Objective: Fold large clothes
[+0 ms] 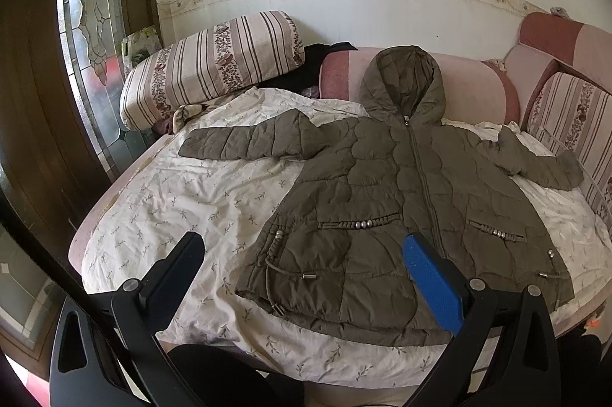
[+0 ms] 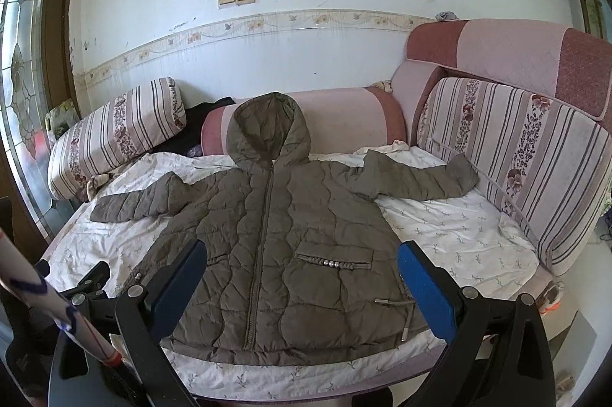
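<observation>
An olive-brown quilted hooded jacket (image 1: 401, 208) (image 2: 275, 235) lies flat, zipped, front up on the sheet-covered bed, hood toward the wall and both sleeves spread sideways. My left gripper (image 1: 302, 246) is open above the jacket's lower left hem, with nothing between its fingers. My right gripper (image 2: 302, 254) is open too, hovering over the jacket's lower half near the front edge of the bed, holding nothing. The left gripper's black frame (image 2: 90, 284) shows at the lower left of the right wrist view.
The bed (image 1: 164, 200) has a white leaf-print sheet. A striped bolster (image 1: 214, 62) lies at the back left, a pink bolster (image 2: 336, 116) behind the hood, striped and pink cushions (image 2: 516, 154) along the right. A glass-panelled door (image 1: 88, 24) stands at left.
</observation>
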`<state>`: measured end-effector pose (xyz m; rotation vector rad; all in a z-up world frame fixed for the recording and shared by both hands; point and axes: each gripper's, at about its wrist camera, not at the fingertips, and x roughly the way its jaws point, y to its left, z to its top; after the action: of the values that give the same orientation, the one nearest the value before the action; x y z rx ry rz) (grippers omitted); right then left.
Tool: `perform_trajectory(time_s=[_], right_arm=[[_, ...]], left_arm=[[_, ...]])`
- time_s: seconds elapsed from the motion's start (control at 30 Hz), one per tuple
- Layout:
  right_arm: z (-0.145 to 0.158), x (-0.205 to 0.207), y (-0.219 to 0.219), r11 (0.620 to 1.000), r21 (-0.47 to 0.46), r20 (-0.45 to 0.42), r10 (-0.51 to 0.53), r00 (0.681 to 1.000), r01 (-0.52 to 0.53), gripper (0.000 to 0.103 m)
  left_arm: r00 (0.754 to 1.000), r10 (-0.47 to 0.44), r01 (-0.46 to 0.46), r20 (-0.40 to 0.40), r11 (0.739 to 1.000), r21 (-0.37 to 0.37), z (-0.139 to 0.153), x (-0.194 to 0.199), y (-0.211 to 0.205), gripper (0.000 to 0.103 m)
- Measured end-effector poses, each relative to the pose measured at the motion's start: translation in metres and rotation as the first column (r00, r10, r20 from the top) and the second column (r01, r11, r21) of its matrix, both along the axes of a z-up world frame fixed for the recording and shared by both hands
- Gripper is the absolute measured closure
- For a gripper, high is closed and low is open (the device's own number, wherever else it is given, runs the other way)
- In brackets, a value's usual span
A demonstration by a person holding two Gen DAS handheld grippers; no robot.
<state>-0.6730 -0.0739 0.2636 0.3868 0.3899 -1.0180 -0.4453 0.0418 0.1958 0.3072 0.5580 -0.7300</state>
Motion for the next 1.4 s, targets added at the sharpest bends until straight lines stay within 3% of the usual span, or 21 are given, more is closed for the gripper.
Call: perform_trajectory(time_s=[0.87,1.4], right_arm=[[-0.008,0.008,-0.007,1.000,0.019,-0.049,-0.004,0.999,0.005,0.001],[-0.015,-0.002,-0.003,1.000,0.030,-0.032,0.006,0.999,-0.005,0.001]], left_arm=[[1.000,-0.011,0.011,-0.010,1.000,0.017,-0.004,0.001,0.004,0.000],[0.999,-0.009,0.008,0.036,0.999,0.034,0.004,-0.020,0.009,0.000]])
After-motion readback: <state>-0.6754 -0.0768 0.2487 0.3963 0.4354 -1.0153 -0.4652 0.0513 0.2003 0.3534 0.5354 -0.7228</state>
